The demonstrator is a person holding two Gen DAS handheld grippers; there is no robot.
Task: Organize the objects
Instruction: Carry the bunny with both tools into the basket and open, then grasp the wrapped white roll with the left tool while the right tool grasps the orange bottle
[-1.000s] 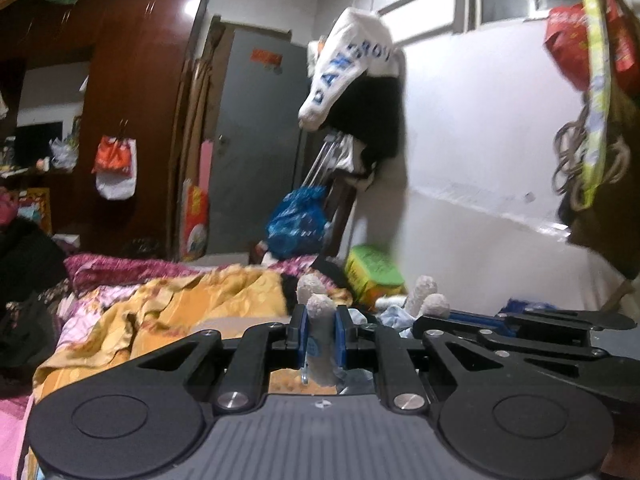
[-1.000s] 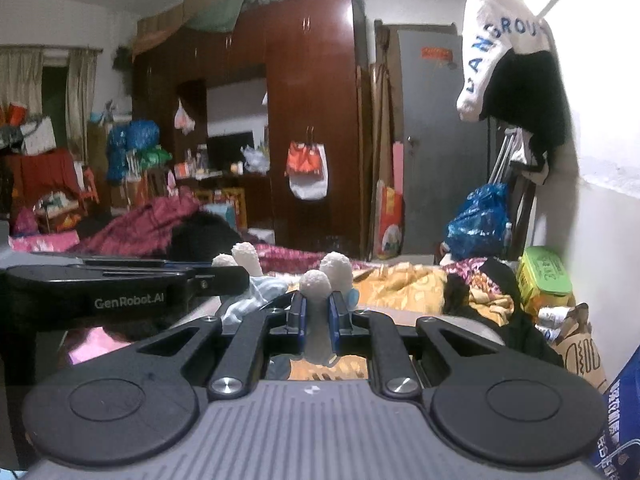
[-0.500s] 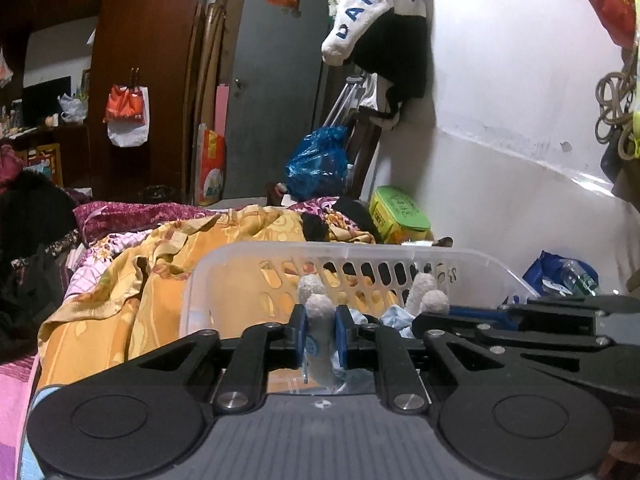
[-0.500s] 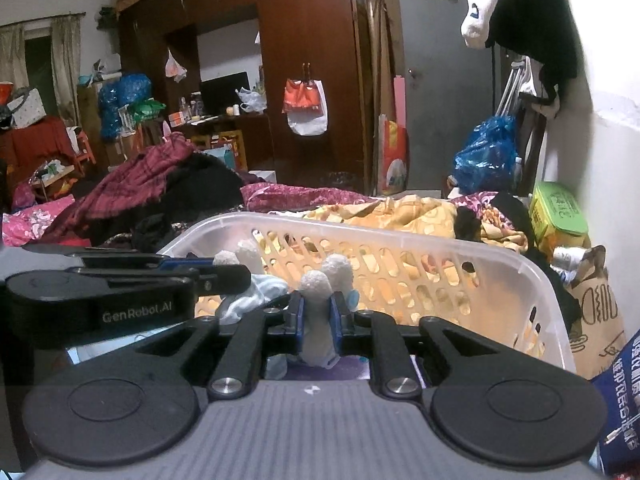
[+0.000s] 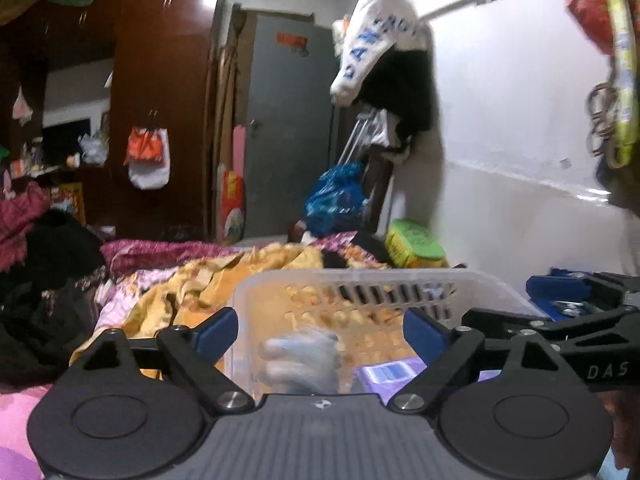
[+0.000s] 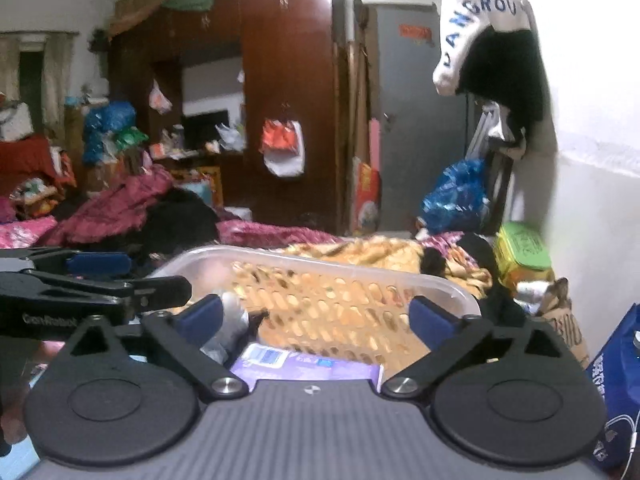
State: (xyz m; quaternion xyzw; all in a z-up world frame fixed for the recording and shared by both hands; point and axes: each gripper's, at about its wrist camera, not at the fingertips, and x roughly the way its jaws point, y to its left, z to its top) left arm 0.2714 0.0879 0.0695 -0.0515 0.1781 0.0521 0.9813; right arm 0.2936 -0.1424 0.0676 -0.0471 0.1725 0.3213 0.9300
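Note:
A clear plastic basket [image 5: 360, 280] [image 6: 320, 268] with slotted walls sits on the bed right in front of both grippers. A blurred pale-blue and white soft toy [image 5: 304, 356] lies inside it, low between my left fingers; in the right wrist view only a grey-white part of the toy [image 6: 232, 320] shows at the left finger. A purple packet [image 6: 308, 364] [image 5: 384, 372] lies in the basket too. My left gripper [image 5: 320, 328] is open above the basket, holding nothing. My right gripper [image 6: 316, 316] is open as well, beside the left one.
A yellow patterned blanket [image 5: 224, 280] and dark clothes [image 5: 48, 280] cover the bed. A green box [image 5: 416, 242] and a blue bag [image 5: 336, 200] stand by the white wall. A brown wardrobe [image 6: 280, 80] and grey door [image 5: 288, 120] are behind.
Both grippers, shut on the soft toy before, have opened wide. The toy has dropped from the fingers into the basket.

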